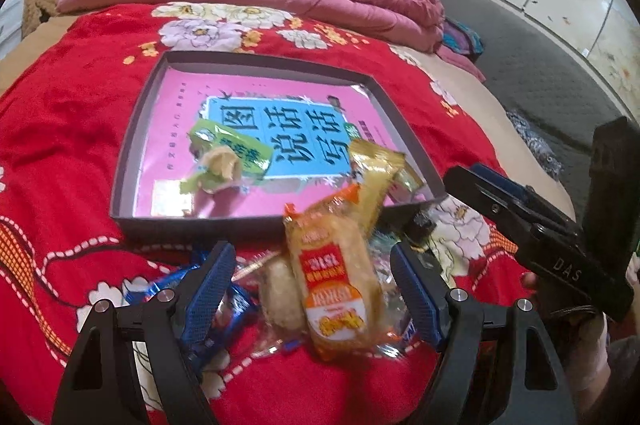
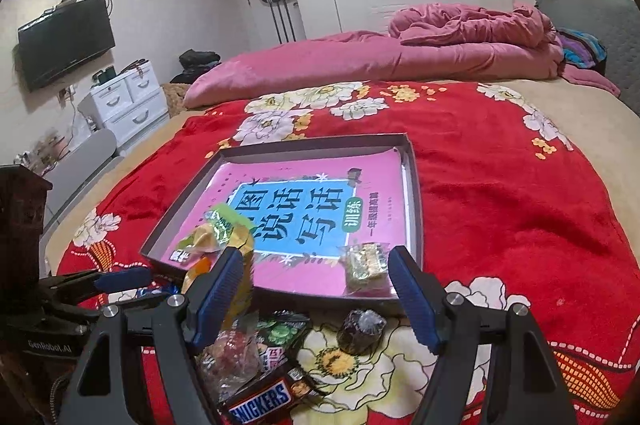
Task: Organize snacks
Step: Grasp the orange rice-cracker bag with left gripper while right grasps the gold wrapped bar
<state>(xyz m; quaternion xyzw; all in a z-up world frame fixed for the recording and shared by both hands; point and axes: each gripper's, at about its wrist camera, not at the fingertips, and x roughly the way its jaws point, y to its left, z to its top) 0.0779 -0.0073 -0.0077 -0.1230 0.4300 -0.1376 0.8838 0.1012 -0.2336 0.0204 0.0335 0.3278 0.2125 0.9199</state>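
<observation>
Probably light and crushable, the orange cake packet (image 1: 340, 277) wants a mid-body pinch; both the left gripper (image 1: 312, 289) and right gripper (image 2: 316, 297) gape empty.

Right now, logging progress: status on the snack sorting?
Left gripper open over orange cake pack. Right gripper open, empty. Tray holds three snacks; Snickers outside.

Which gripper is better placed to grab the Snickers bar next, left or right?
Right. The Snickers bar lies just below the open right gripper, near its left finger. The left gripper, also open, frames an orange snack pack instead.
</observation>
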